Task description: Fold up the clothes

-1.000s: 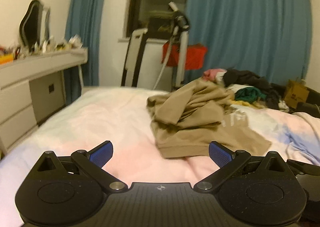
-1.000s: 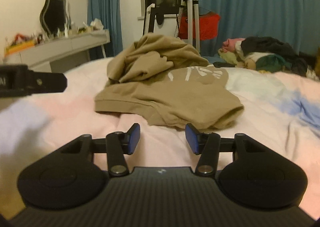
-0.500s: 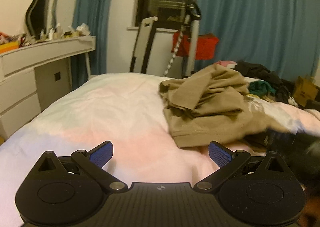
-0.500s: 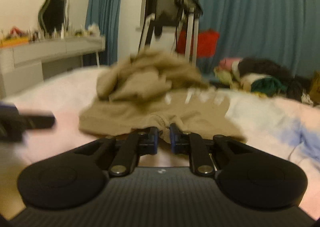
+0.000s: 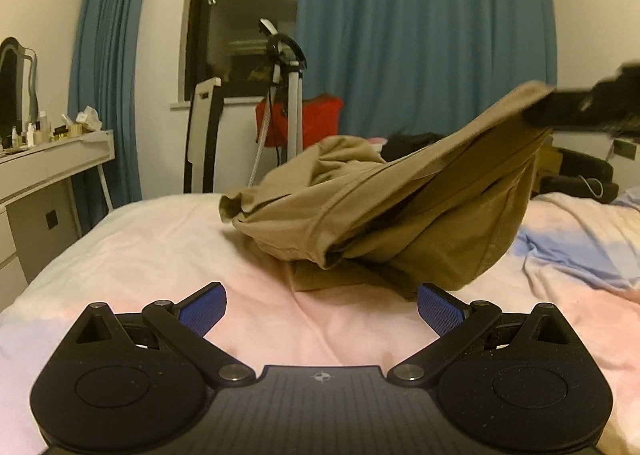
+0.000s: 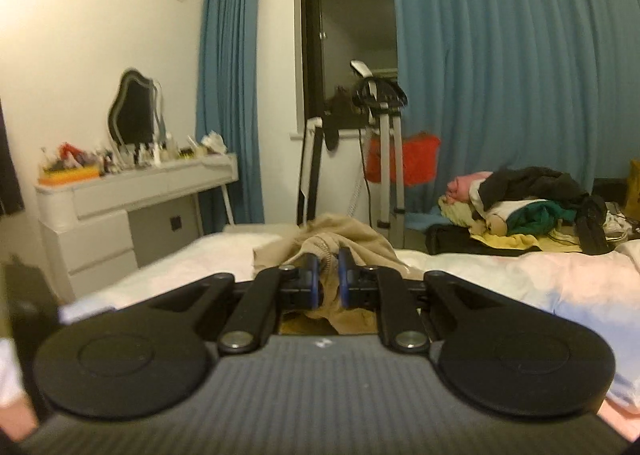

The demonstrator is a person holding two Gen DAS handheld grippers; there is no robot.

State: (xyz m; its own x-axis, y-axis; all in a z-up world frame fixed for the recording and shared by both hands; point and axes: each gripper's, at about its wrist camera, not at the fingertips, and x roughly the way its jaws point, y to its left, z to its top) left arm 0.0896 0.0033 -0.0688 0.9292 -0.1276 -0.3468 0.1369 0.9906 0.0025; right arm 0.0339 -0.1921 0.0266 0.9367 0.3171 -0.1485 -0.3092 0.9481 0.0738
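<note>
A tan sweatshirt [image 5: 360,207] lies crumpled on the pink bed [image 5: 160,255], with one corner pulled up to the upper right. My right gripper [image 6: 328,279] is shut on that tan cloth [image 6: 340,243], whose ribbed hem bunches between the blue pads. Seen from the left wrist, the right gripper [image 5: 560,111] is a dark blur holding the raised corner. My left gripper [image 5: 320,311] is open just above the sheet, a short way in front of the sweatshirt's low edge, with nothing between its fingers.
A heap of mixed clothes [image 6: 528,207] sits at the far right of the bed. A white dresser [image 6: 132,191] with a mirror and small items stands at the left. A stand with a red bag [image 6: 400,159] is by the window, before blue curtains.
The right gripper closed on the sweatshirt's hem and rose, lifting that corner off the bed. The left gripper edged closer to the garment, still open.
</note>
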